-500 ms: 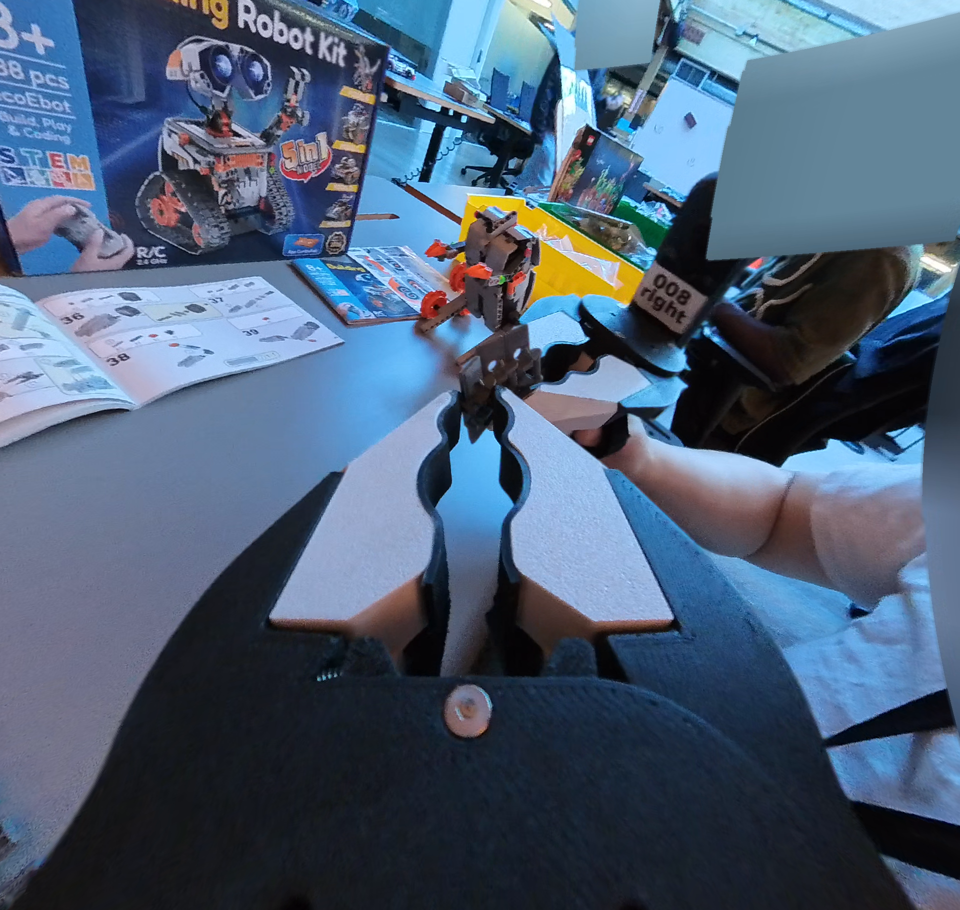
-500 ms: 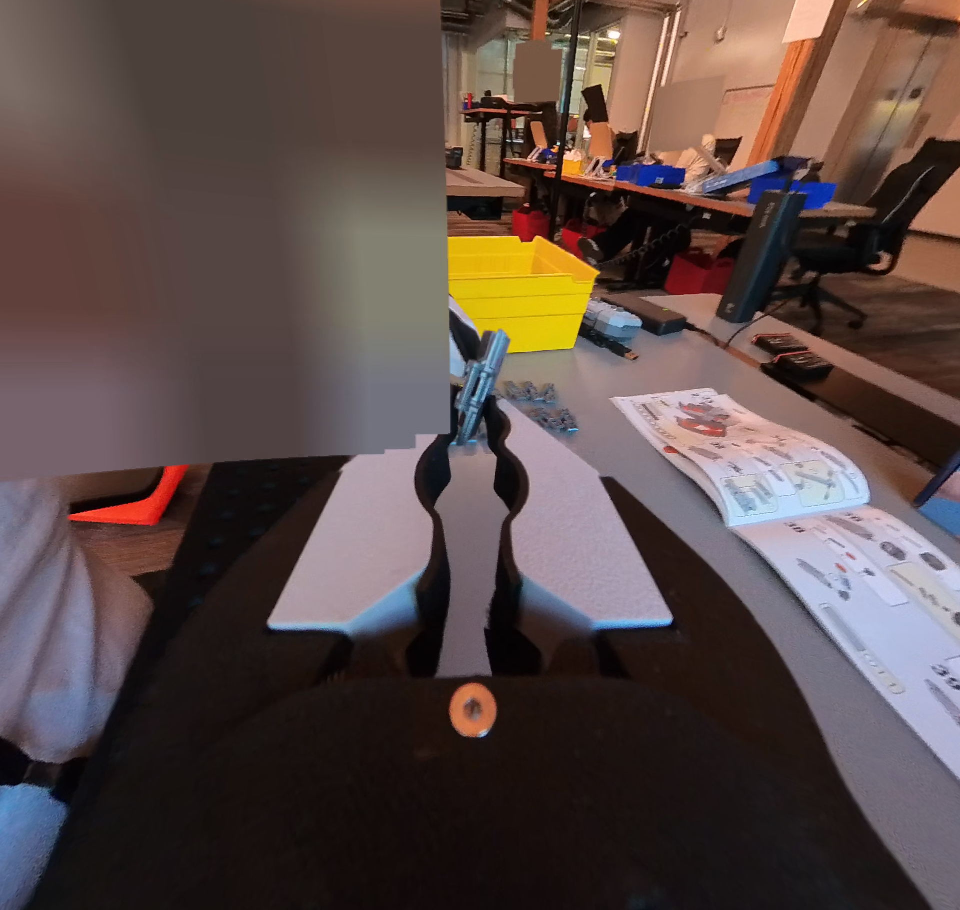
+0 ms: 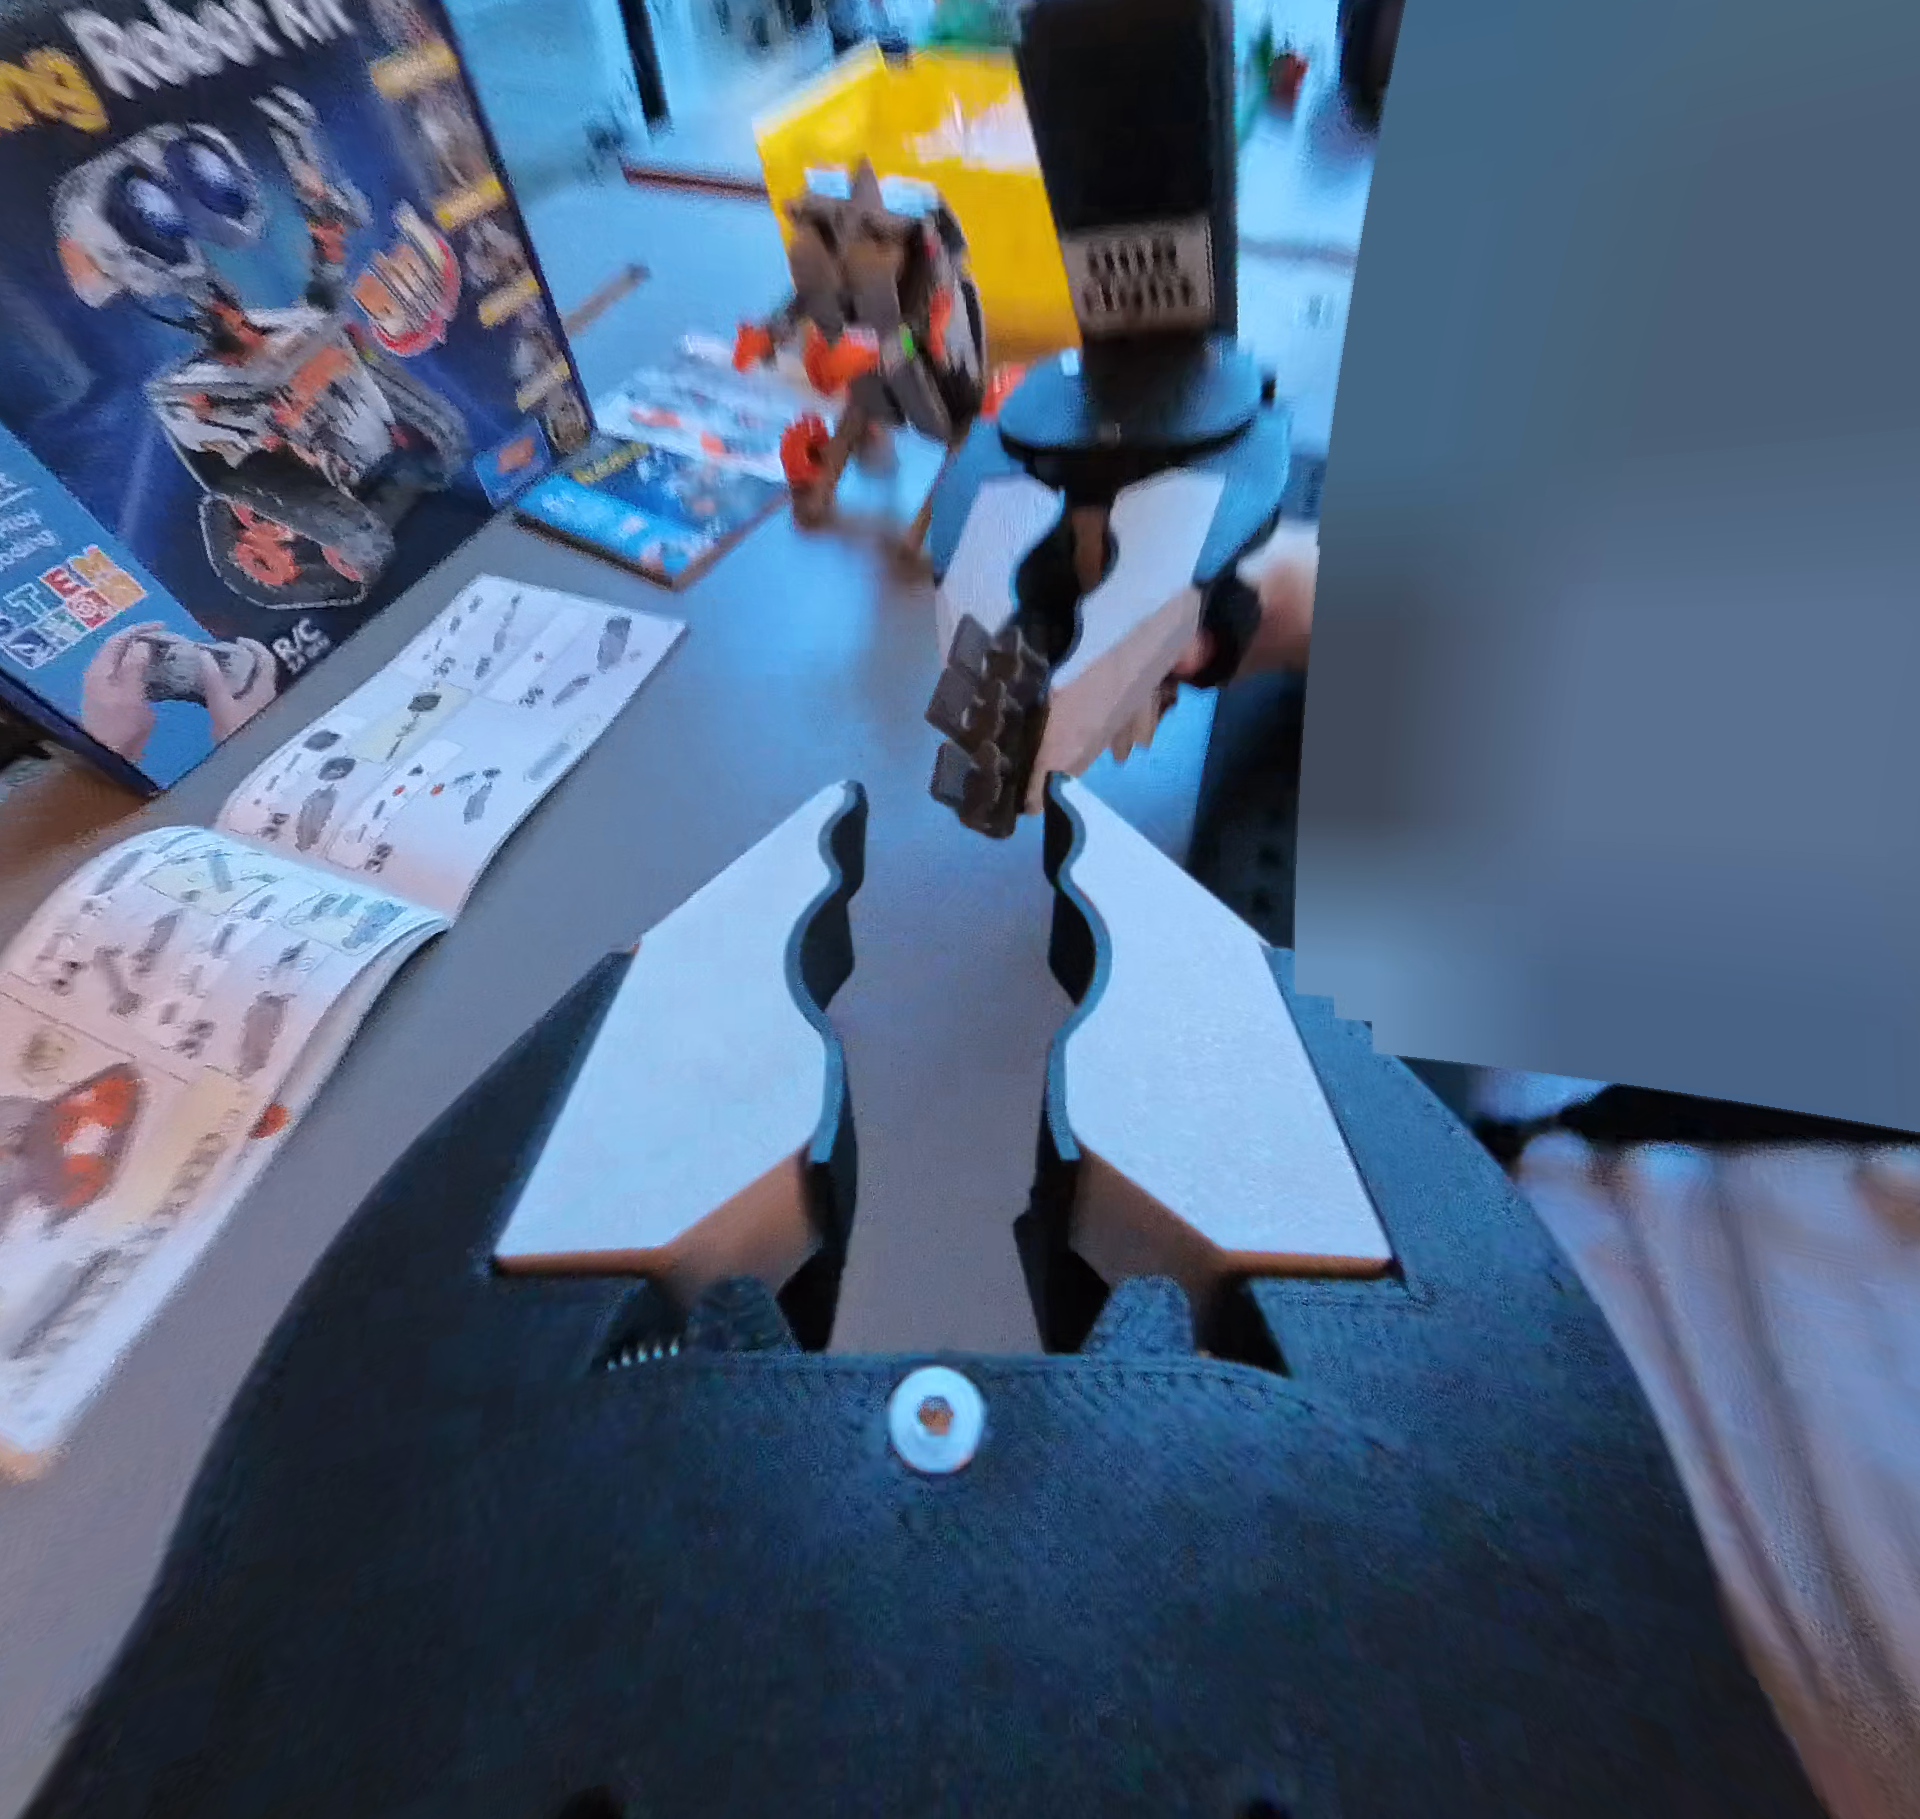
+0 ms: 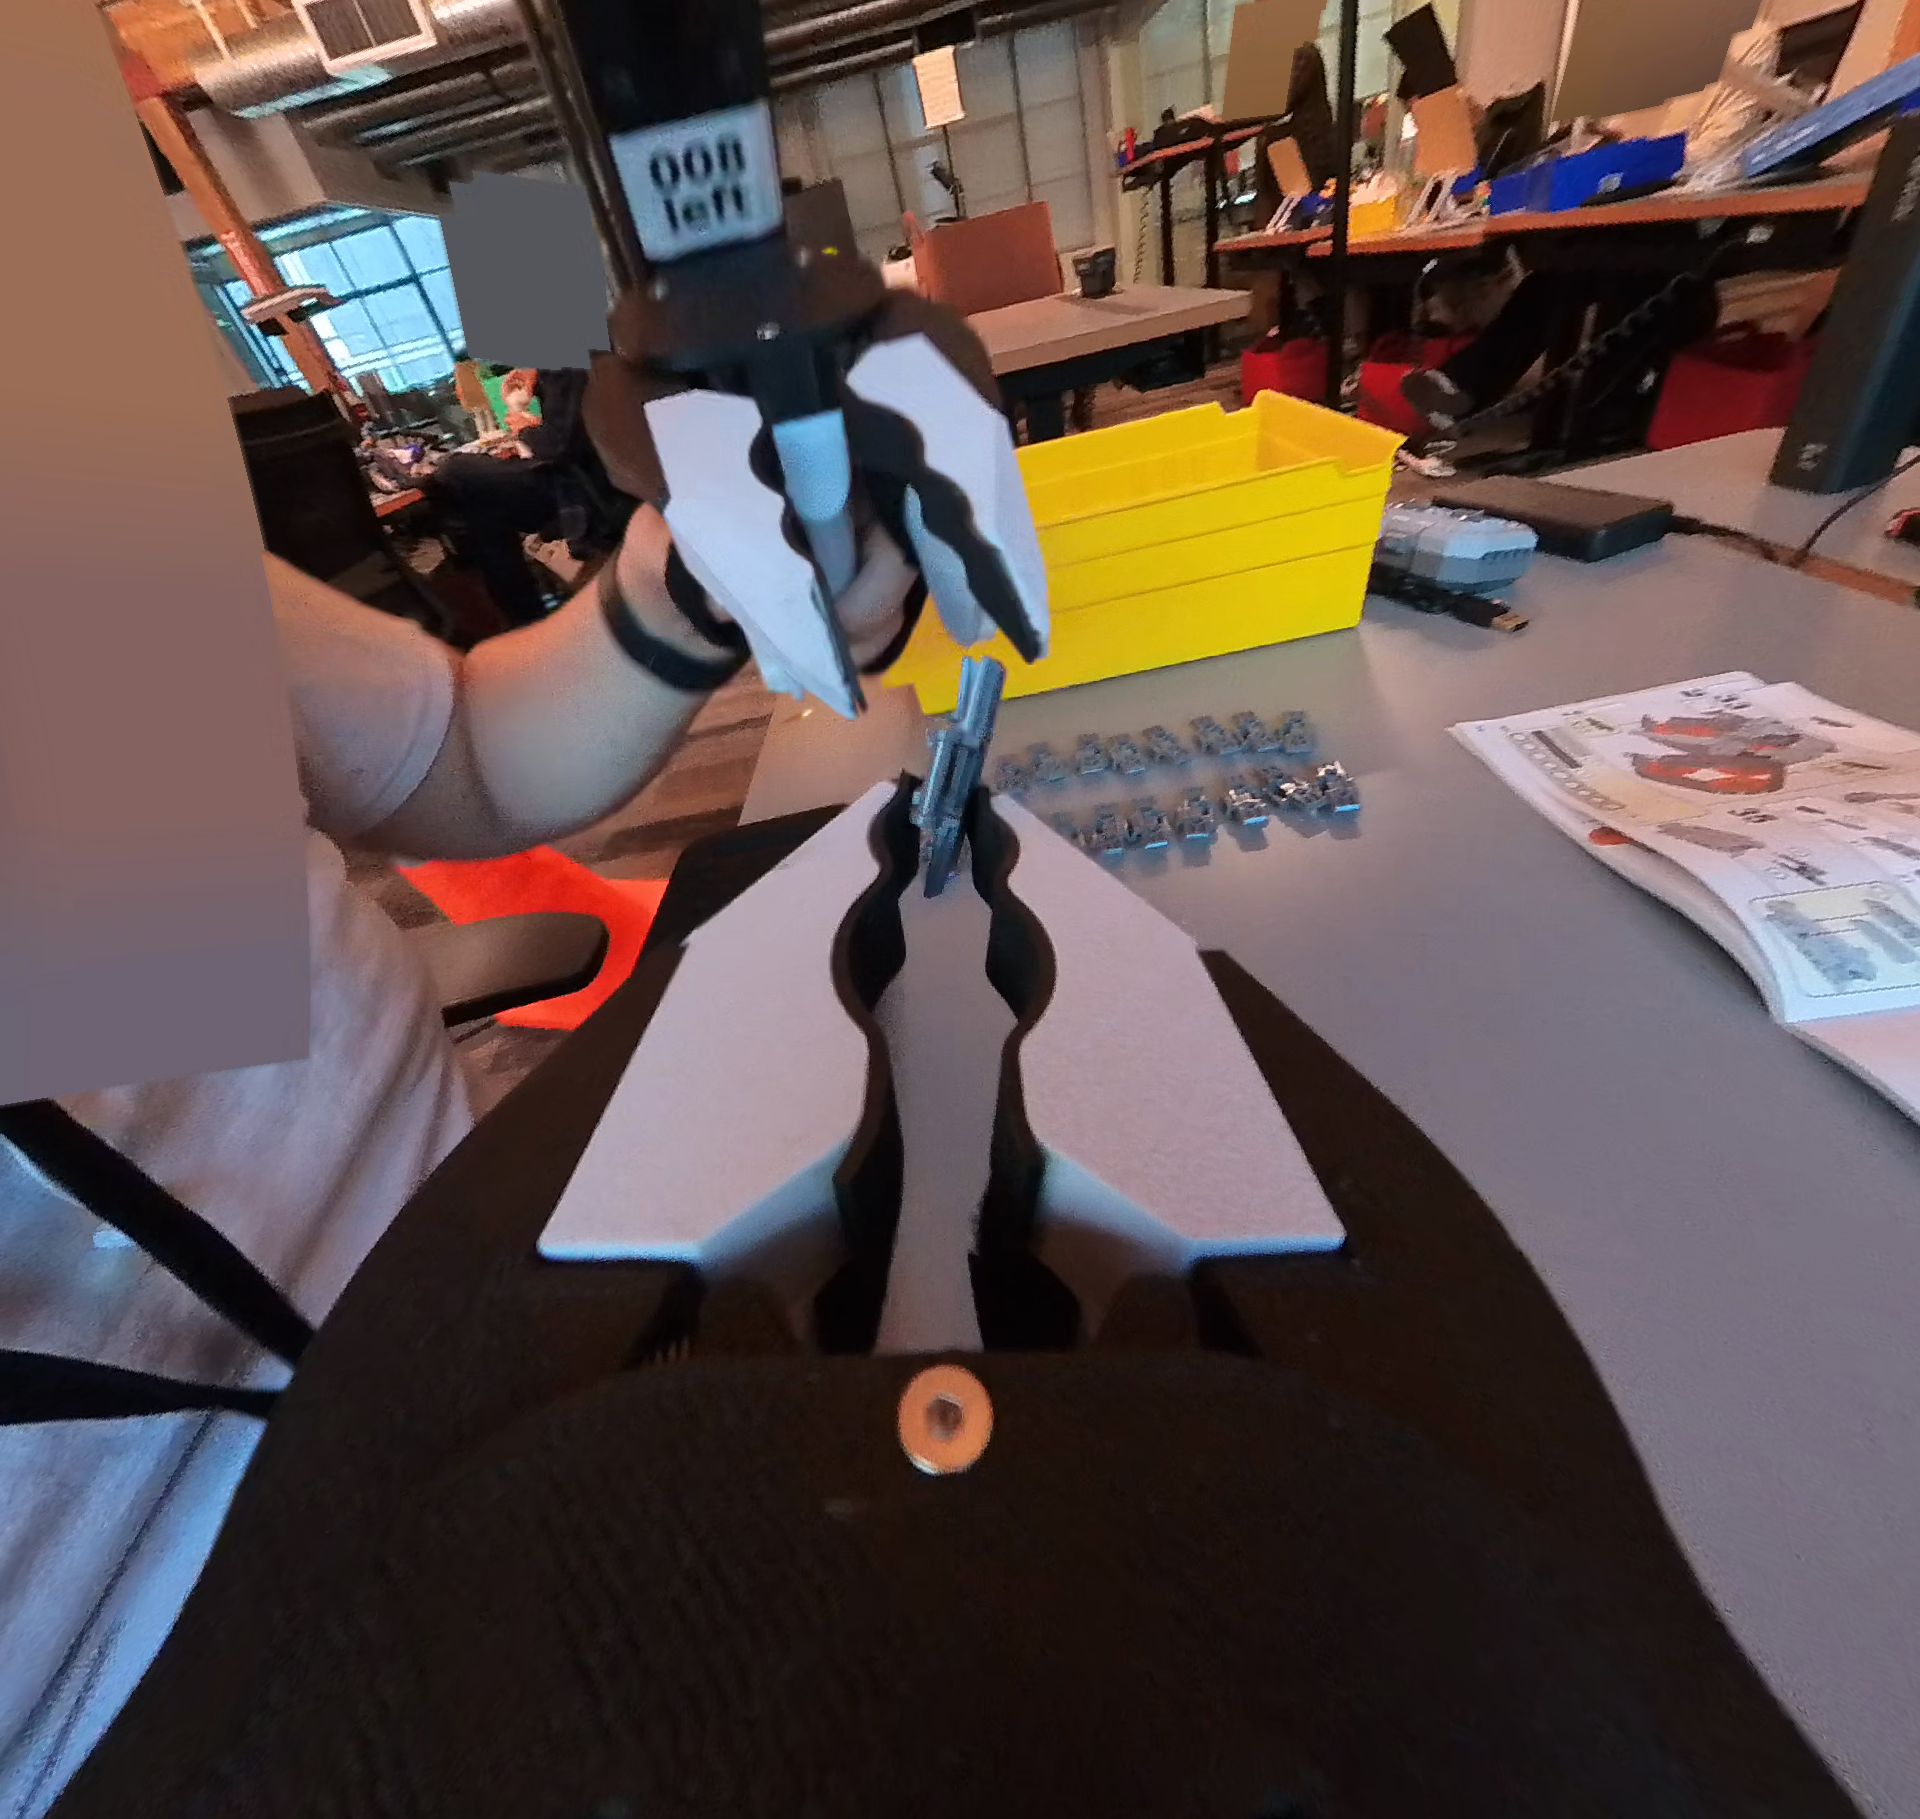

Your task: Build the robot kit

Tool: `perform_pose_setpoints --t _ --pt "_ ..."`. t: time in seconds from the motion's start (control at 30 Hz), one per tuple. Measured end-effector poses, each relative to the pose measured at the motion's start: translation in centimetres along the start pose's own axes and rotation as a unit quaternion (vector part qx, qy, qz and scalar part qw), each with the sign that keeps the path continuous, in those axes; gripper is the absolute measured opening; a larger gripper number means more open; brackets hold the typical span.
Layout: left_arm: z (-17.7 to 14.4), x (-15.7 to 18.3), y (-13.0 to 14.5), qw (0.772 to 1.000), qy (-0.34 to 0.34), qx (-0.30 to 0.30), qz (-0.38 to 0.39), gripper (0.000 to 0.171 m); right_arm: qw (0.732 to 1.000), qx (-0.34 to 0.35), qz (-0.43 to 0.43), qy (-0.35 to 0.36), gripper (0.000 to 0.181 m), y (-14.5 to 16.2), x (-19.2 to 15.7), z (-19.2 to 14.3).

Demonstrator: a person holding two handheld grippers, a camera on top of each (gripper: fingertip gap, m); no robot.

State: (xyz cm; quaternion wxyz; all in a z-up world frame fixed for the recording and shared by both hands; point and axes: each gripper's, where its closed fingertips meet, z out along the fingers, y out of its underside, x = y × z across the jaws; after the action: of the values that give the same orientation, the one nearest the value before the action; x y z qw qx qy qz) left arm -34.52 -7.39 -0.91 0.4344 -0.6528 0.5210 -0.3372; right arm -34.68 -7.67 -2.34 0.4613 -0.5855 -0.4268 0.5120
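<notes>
My right gripper is shut on a small grey building-kit piece and holds it upright above the grey table. My left gripper is open and empty, and its fingertips stand just short of that piece. In the right wrist view the left gripper hangs open just above the piece's top end. In the left wrist view the right gripper points toward me with the piece at its tips. A hand holds each gripper.
A kit box and an open instruction booklet lie left. A partly built robot model stands behind. A yellow bin, rows of small grey links and another booklet lie ahead of the right gripper. The tips of both grippers are at nearly the same place.
My left gripper has opened, let go of the grey piece and drawn back a little. My right gripper still holds the piece.
</notes>
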Motion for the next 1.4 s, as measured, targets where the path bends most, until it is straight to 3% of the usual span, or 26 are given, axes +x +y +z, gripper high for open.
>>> perform_pose_setpoints --t 0.17,0.27,0.37,0.57,0.8,1.17,1.3,1.4 --pt "0.6 0.2 1.5 0.984 0.03 -0.144 0.101 0.034 0.999 -0.05 -0.006 -0.02 0.007 1.5 -0.6 0.5" --pt "1.1 1.5 2.1 0.975 0.08 -0.181 0.103 0.024 0.997 -0.072 -0.013 -0.021 0.007 2.2 -0.7 0.7" --pt "1.6 1.2 2.8 0.971 0.077 -0.201 0.108 0.016 0.996 -0.087 -0.017 -0.02 0.007 2.7 -0.7 0.8" --pt "1.8 1.4 3.1 0.971 0.095 -0.191 0.109 0.012 0.995 -0.096 -0.004 -0.027 0.007 3.1 -0.6 0.7" --pt "2.1 2.2 4.0 0.97 0.132 -0.193 0.06 0.009 0.99 -0.129 0.009 -0.053 0.007 4.3 -1.1 0.7" --pt "2.8 2.6 5.0 0.968 0.147 -0.193 0.065 0.01 0.982 -0.174 0.013 -0.067 0.007 5.8 -1.3 0.8" --pt "2.6 2.1 3.1 0.981 0.15 -0.119 -0.032 0.007 0.989 -0.121 0.041 -0.078 0.009 4.2 -0.9 0.5" --pt "2.0 1.5 1.4 0.975 0.172 -0.038 -0.137 0.006 0.99 -0.06 0.074 -0.103 0.009 2.1 -1.0 0.0"
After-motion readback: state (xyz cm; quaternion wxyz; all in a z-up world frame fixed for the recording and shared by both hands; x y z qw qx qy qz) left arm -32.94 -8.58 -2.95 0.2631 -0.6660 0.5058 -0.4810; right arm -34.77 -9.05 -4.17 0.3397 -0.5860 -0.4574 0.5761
